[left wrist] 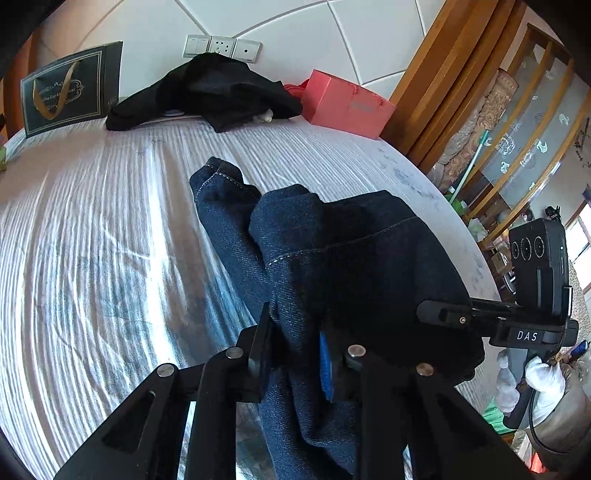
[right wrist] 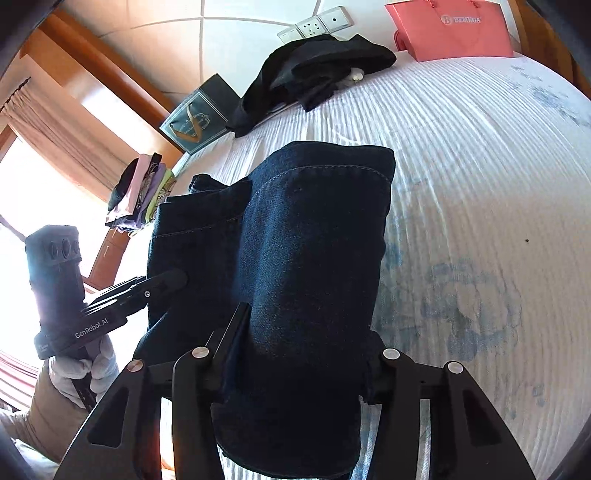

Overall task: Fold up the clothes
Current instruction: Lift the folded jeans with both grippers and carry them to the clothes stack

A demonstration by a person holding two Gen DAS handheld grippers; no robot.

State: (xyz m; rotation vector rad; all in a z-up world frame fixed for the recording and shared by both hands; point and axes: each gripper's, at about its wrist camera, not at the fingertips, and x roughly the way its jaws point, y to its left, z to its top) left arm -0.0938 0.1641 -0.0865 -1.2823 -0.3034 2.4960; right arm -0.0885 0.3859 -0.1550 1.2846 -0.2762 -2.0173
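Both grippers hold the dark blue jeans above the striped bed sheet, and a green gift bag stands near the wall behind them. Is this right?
Not quite: the bag near the wall is pink, not green, as the right wrist view shows. The rest holds: the left gripper and the right gripper both grip the dark blue jeans above the striped bed sheet.

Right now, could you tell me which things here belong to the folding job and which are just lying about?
In the job: dark jeans, left gripper, right gripper.
Lying about: black garment, pink bag, dark gift bag, folded stack.
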